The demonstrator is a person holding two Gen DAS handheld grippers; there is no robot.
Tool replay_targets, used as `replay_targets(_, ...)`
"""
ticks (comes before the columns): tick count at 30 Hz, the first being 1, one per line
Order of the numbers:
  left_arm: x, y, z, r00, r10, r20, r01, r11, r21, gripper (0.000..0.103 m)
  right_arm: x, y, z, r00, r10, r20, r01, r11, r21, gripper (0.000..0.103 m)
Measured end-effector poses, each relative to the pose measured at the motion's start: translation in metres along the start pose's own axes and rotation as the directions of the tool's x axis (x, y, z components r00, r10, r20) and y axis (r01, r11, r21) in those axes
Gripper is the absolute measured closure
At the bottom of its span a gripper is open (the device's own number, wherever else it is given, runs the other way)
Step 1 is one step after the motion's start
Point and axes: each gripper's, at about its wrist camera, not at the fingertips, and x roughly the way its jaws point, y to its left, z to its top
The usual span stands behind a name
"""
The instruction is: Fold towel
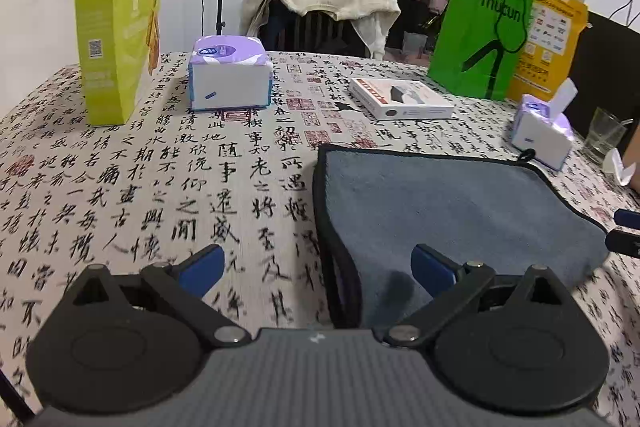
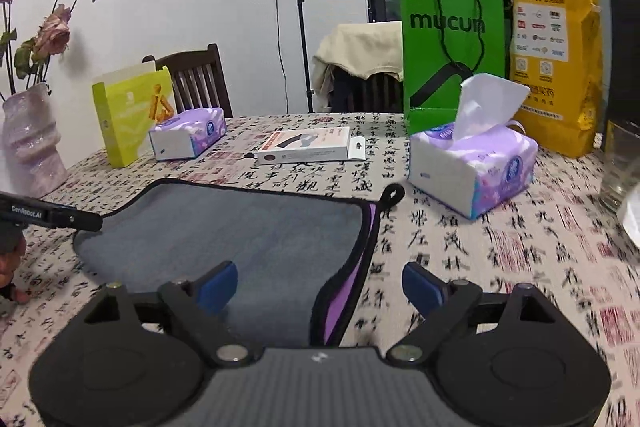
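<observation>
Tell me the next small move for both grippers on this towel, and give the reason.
Probably lower both grippers onto the near corners and close. The grey towel lies flat on the tablecloth, seemingly folded once, since a purple underside shows at its right edge. The left gripper and right gripper are both open, each straddling a near side edge and holding nothing.

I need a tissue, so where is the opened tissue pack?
In the right wrist view, the opened tissue pack sits right of the towel, before the green bag.
</observation>
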Motion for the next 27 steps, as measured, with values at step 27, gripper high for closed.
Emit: replay_targets(27,-0.132,-0.04,-0.082,0.997,-0.024,0.072,0.021,0.999,0.051,0.001,-0.139,0.056,-0.065,0.999,-0.011,0.046,0.012,1.0,-0.01,0.013)
